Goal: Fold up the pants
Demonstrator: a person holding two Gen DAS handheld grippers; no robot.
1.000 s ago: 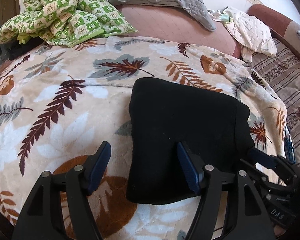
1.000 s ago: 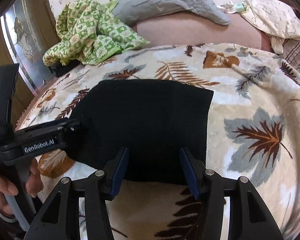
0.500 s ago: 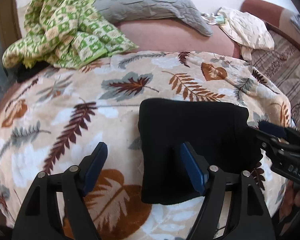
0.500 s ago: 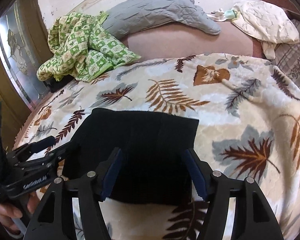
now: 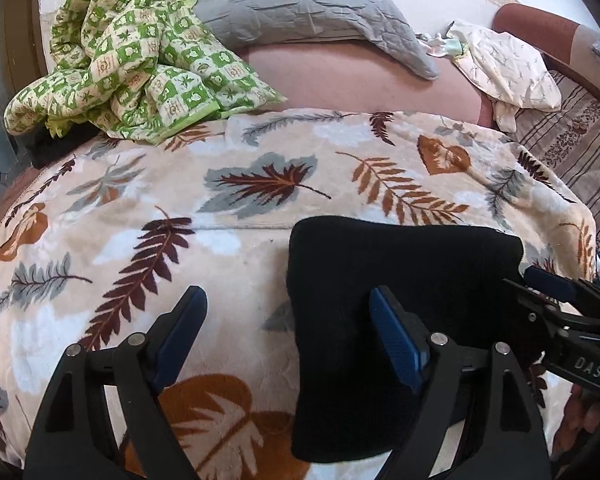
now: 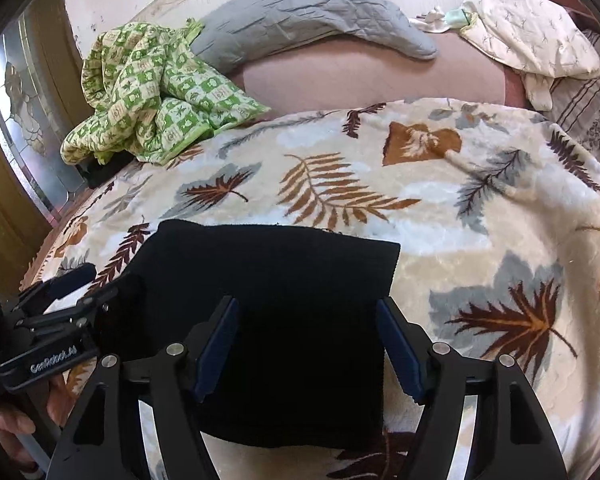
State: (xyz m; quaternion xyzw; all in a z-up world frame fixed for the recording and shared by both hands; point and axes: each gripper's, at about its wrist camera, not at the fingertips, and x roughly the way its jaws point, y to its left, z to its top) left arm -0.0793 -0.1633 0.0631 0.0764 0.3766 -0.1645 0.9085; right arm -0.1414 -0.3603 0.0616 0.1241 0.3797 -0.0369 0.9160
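Pants (image 5: 400,280) folded into a black rectangle on the leaf-print blanket (image 5: 220,184).
Left gripper (image 5: 288,332) hangs wide open at the bundle's left edge, holding nothing; right gripper (image 6: 308,344) is spread above its near part, likewise empty, though contact with the cloth is hard to judge. Green checked quilt (image 6: 152,96) lies well beyond.

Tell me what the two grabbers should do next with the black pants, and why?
Probably just lift both away and stop. The black pants already lie as a neat folded rectangle on the leaf-print blanket. The left gripper and the right gripper are both open and hold nothing, so no fold seems left to make.
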